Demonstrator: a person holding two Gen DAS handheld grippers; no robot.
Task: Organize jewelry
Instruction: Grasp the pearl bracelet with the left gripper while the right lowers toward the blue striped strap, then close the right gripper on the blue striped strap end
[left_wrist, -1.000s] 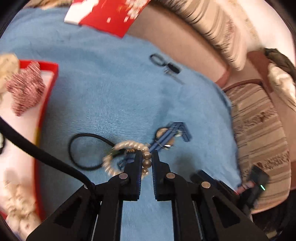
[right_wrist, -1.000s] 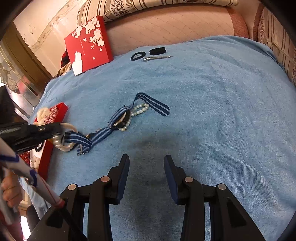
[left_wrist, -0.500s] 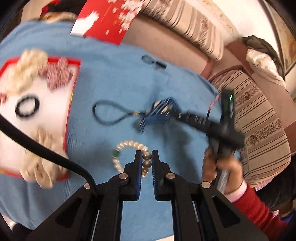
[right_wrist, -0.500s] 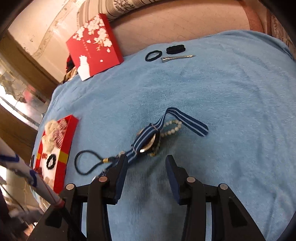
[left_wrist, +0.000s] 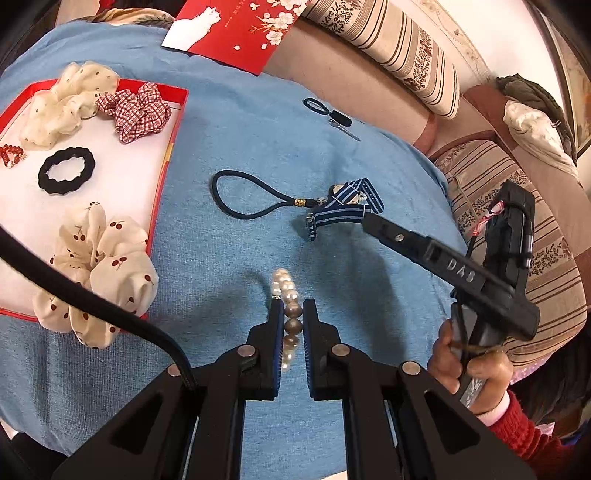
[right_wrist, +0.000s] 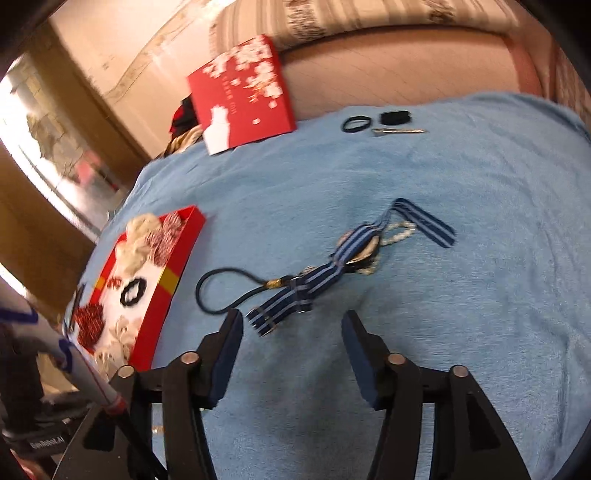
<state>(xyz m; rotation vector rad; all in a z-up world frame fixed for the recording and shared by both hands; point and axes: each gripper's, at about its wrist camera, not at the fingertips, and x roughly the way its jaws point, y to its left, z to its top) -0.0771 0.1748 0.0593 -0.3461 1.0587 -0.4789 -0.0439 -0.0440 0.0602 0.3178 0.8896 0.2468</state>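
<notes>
My left gripper (left_wrist: 293, 308) is shut on a pearl bracelet (left_wrist: 286, 295) and holds it above the blue towel. A red tray (left_wrist: 162, 177) at the left holds scrunchies, a black hair tie (left_wrist: 66, 170) and red beads (left_wrist: 9, 153). A blue striped strap with a watch (left_wrist: 343, 212) lies on the towel beside a dark cord loop (left_wrist: 240, 195). My right gripper (right_wrist: 291, 325) is open, just short of the strap's near end (right_wrist: 295, 295); a small bead bracelet (right_wrist: 397, 234) lies under the strap. The right gripper also shows in the left wrist view (left_wrist: 373, 223).
A red flowered box lid (right_wrist: 240, 96) leans at the back of the towel. A black hair tie (right_wrist: 356, 123), a black band (right_wrist: 395, 117) and a metal clip (right_wrist: 399, 131) lie at the far edge. Striped sofa cushions (left_wrist: 517, 206) border the right.
My left gripper rose and pulled back with the pearl bracelet; the tray came fully into view. My right gripper opened wider and moved in towards the striped strap.
</notes>
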